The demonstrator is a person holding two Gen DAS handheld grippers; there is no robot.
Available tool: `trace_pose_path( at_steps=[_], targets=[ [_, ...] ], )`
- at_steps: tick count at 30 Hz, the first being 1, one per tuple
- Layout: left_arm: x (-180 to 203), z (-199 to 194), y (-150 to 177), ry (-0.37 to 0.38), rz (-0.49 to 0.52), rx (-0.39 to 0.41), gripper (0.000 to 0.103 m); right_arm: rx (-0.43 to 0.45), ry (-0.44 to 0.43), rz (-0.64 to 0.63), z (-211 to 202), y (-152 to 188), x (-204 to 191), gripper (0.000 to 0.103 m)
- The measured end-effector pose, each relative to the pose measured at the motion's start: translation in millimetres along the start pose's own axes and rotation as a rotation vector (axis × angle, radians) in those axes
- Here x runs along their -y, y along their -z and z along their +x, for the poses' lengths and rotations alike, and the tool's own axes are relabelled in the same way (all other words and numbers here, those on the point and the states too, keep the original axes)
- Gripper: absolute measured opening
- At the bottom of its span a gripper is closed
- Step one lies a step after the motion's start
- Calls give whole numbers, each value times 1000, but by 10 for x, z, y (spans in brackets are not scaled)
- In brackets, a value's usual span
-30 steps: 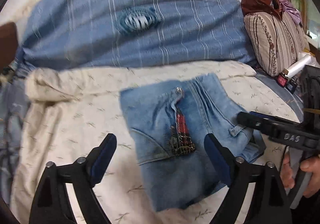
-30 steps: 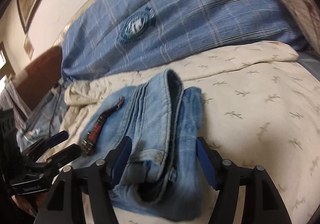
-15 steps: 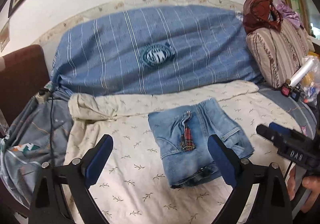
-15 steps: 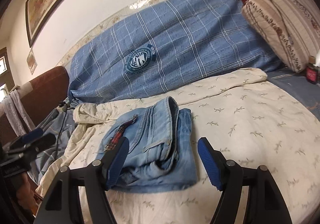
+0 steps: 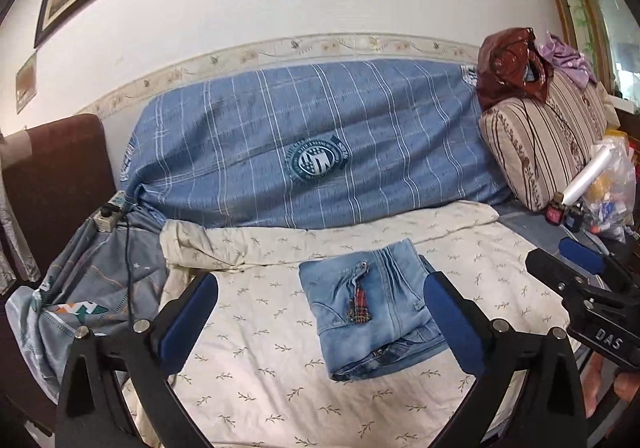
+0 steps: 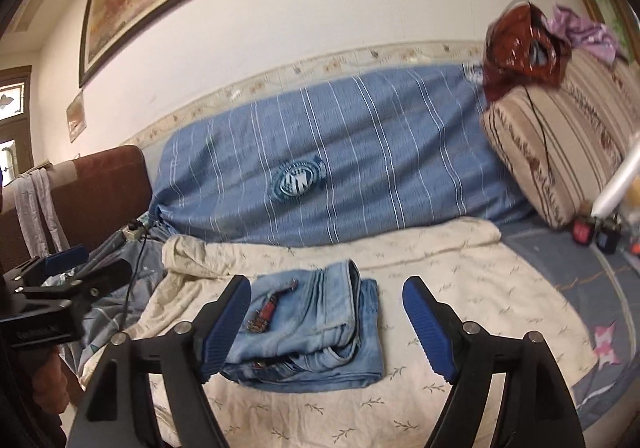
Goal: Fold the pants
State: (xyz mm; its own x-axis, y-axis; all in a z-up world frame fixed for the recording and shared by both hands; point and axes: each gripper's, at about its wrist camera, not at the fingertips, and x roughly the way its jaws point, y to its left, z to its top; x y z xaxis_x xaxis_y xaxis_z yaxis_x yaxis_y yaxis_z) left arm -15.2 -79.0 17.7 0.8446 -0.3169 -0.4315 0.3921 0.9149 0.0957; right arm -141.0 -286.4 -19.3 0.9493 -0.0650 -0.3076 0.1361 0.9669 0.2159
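The light blue jeans (image 5: pixel 372 308) lie folded into a compact rectangle on the cream leaf-print sheet (image 5: pixel 260 360), a red plaid strip showing at the fly. In the right wrist view the folded jeans (image 6: pixel 312 328) show stacked layers at the near edge. My left gripper (image 5: pixel 322 322) hangs well back from the jeans and above them, its jaws still opening, nothing between them. My right gripper (image 6: pixel 326 322) is also drawn back, jaws opening and empty. Each gripper appears at the edge of the other's view, held by a hand.
A blue striped bolster (image 5: pixel 312 152) with a round emblem runs along the wall. A striped beige cushion (image 5: pixel 544 152) with a brown bag on top stands at the right, bottles and a plastic bag beside it. A patterned grey-blue cloth (image 5: pixel 80 296) and cable lie left.
Both grippers have pulled back and risen away from the folded jeans, which now look smaller and lie free on the sheet. Both pairs of jaws stand wider than before.
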Motion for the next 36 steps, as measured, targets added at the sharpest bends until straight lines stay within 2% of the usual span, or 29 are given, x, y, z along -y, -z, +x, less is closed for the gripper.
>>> trace_pose_path(
  at_steps=[8, 13, 19, 29, 36],
  targets=[
    [-104, -2, -33, -63, -36, -32, 103, 20, -9, -79, -147, -76, -310, 82],
    [-214, 26, -32, -101, -70, -48, 103, 18, -1, -77, -161, -95, -351, 82],
    [-285, 10, -40, -120, -98, -52, 103, 8, 2, -82, -150, -86, -376, 82],
    [-249, -48, -65, -140, -77, -35, 103, -5, -14, -80, -81, -18, -422, 82],
    [-210, -38, -55, -139, -66, -44, 103, -1, 8, -83, -60, 10, -389, 82]
  ],
)
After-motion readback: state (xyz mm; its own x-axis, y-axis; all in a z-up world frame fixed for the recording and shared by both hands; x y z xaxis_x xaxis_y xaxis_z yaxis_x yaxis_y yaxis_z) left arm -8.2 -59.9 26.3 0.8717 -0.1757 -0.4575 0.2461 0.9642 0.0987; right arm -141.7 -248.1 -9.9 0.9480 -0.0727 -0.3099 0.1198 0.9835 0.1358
